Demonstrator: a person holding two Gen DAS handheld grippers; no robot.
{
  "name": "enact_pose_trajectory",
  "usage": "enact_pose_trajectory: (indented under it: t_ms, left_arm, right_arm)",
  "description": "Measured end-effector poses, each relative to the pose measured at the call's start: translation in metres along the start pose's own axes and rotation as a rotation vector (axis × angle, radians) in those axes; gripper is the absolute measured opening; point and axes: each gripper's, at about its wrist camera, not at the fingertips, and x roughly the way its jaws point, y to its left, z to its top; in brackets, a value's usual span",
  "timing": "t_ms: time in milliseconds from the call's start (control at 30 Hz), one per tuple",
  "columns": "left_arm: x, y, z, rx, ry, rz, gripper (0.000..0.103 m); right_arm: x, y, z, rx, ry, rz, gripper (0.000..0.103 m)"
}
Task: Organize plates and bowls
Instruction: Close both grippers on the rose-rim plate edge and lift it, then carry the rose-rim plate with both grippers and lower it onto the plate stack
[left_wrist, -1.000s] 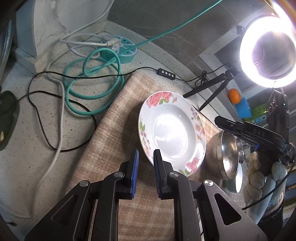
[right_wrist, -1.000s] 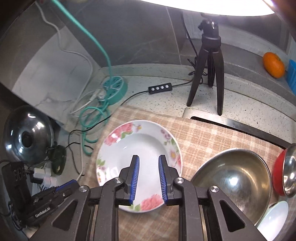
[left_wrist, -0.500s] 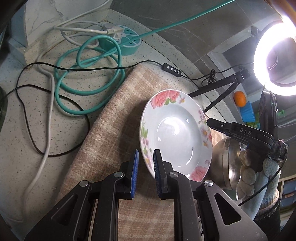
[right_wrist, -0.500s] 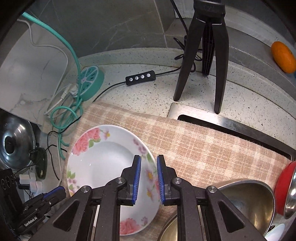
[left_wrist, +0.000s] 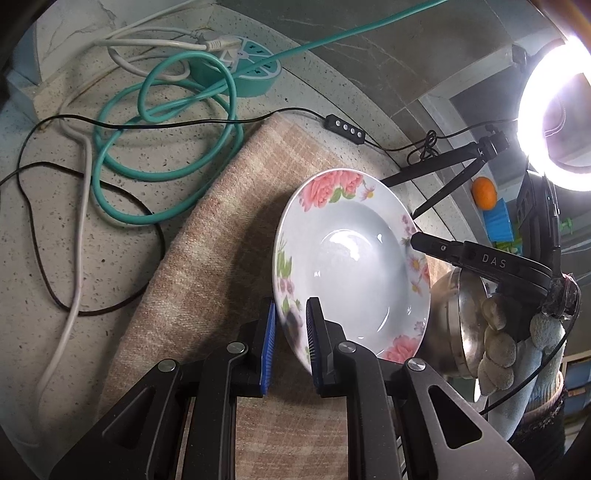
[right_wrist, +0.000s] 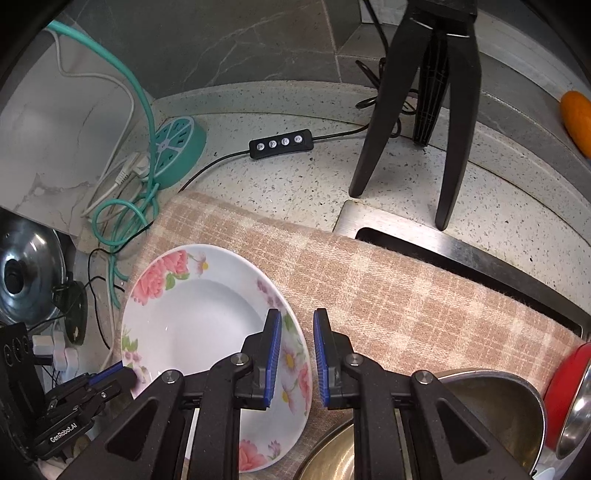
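Observation:
A white deep plate with pink roses (left_wrist: 351, 266) lies on a beige checked cloth (left_wrist: 229, 229). My left gripper (left_wrist: 290, 332) straddles the plate's near rim, one blue pad on each side, with a small gap showing. In the right wrist view the plate (right_wrist: 192, 325) sits left of centre. My right gripper (right_wrist: 297, 354) straddles its right rim, jaws slightly apart, not clamped. A steel bowl (right_wrist: 480, 413) lies right of the plate; it also shows in the left wrist view (left_wrist: 461, 314). A red bowl (right_wrist: 565, 387) sits at the far right.
A teal power hub (left_wrist: 240, 70) with coiled teal, white and black cables lies at the counter's back left. A black tripod (right_wrist: 424, 110) holds a ring light (left_wrist: 554, 122) behind the cloth. A sink slot (right_wrist: 461, 266), an inline switch (right_wrist: 280, 142) and an orange (right_wrist: 576, 118) are near.
Both grippers moved forward and down onto the plate's rim from opposite sides. The right gripper shifted right, from over the plate's centre to its right edge.

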Motion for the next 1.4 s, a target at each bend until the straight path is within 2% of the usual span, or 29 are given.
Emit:
enact_pose_trajectory:
  t_ms: [467,1033,1400]
  left_arm:
    - [0.002,-0.002,0.001,0.001,-0.005,0.028,0.014]
    - [-0.018,0.020,0.001,-0.052,-0.049,0.095,0.015]
    - [-0.040,0.032,-0.005,-0.068,-0.076,0.112,0.015]
  right_arm:
    - [0.003,0.007,-0.002,-0.050,0.014,-0.039,0.012]
    - [-0.003,0.023,-0.017,-0.016,0.014,0.043,0.010]
    - [-0.008,0.040,-0.031,0.007,0.028,0.086,0.009]
